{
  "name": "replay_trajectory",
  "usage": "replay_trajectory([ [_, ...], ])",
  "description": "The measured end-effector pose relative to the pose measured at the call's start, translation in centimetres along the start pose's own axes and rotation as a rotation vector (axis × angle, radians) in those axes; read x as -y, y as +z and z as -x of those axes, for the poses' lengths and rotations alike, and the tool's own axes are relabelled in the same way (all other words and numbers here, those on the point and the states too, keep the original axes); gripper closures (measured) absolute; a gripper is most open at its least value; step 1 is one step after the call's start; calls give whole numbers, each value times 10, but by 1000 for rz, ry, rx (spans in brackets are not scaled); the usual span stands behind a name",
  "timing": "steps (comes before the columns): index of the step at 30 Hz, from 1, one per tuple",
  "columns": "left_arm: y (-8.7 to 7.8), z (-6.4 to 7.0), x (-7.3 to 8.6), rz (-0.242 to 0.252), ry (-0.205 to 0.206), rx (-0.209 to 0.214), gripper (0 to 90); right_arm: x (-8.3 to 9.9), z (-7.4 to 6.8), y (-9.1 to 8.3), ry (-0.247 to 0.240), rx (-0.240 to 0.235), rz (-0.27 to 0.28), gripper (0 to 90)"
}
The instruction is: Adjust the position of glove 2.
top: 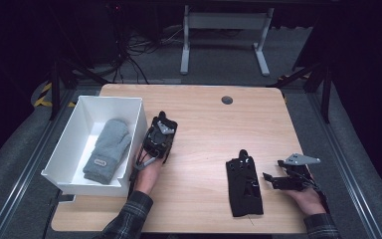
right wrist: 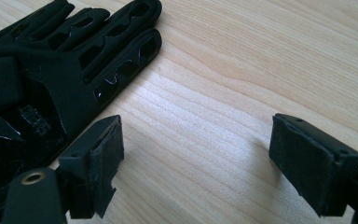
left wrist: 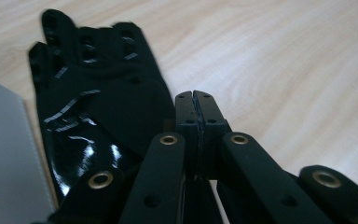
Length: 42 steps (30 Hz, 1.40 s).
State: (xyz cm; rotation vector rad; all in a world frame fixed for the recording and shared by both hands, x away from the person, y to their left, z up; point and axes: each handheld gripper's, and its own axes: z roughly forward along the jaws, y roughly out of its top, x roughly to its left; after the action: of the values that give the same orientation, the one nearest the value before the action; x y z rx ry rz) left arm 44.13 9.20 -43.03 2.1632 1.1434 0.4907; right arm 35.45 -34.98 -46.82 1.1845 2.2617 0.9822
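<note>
A black glove [top: 243,184] with cut-out fingers lies flat on the wooden table [top: 204,129] at the front right. Just right of it my right gripper [top: 272,170] is held low and open; in the right gripper view the glove [right wrist: 51,79] lies beside the left pad [right wrist: 103,156] of that gripper [right wrist: 205,158], with bare wood between the pads. My left gripper [top: 161,122] rests beside the white bin [top: 142,124], jaws pressed shut. In the left gripper view a second, shiny black glove [left wrist: 98,107] lies under and left of the gripper [left wrist: 196,100]; nothing shows between its tips.
A grey mitten [top: 108,149] lies inside the white bin, whose wall [left wrist: 4,163] is close on the left gripper's left. A round cable hole [top: 227,100] sits at the table's back. Bare wood spans the table's middle.
</note>
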Motion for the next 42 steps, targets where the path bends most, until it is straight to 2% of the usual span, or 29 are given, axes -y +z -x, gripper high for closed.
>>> replay_trajectory([
  [8,24,-9,-2,-52,-45,-39,898,0,0,0,0,-2,1,182],
  [10,31,-9,0,-80,-36,-55,898,0,0,0,0,-3,1,181],
  [13,34,-10,2,-68,-46,-47,899,0,0,0,-1,-3,1,181],
  [18,31,-5,4,-73,-43,32,900,0,0,0,-4,-5,-1,176],
  [21,28,1,7,-69,-50,98,900,0,0,0,-4,-5,-1,176],
  [25,25,13,10,-70,-32,176,900,0,0,0,-5,-5,-2,173],
  [26,25,16,11,-65,-32,186,900,0,0,0,-5,-5,-2,173],
  [29,22,26,13,-72,7,227,900,0,0,0,-5,-5,-2,173],
  [31,21,29,14,-75,15,237,900,0,0,1,-5,-5,-2,171],
  [33,18,37,17,-82,27,277,900,0,0,1,-4,-5,-1,171],
  [37,14,45,20,-89,60,299,900,0,0,1,-4,-5,-2,170],
  [41,10,56,25,-94,88,351,900,0,0,1,-5,-5,-2,169],
  [42,10,56,25,-94,88,351,900,0,0,1,-5,-3,-3,169],
])
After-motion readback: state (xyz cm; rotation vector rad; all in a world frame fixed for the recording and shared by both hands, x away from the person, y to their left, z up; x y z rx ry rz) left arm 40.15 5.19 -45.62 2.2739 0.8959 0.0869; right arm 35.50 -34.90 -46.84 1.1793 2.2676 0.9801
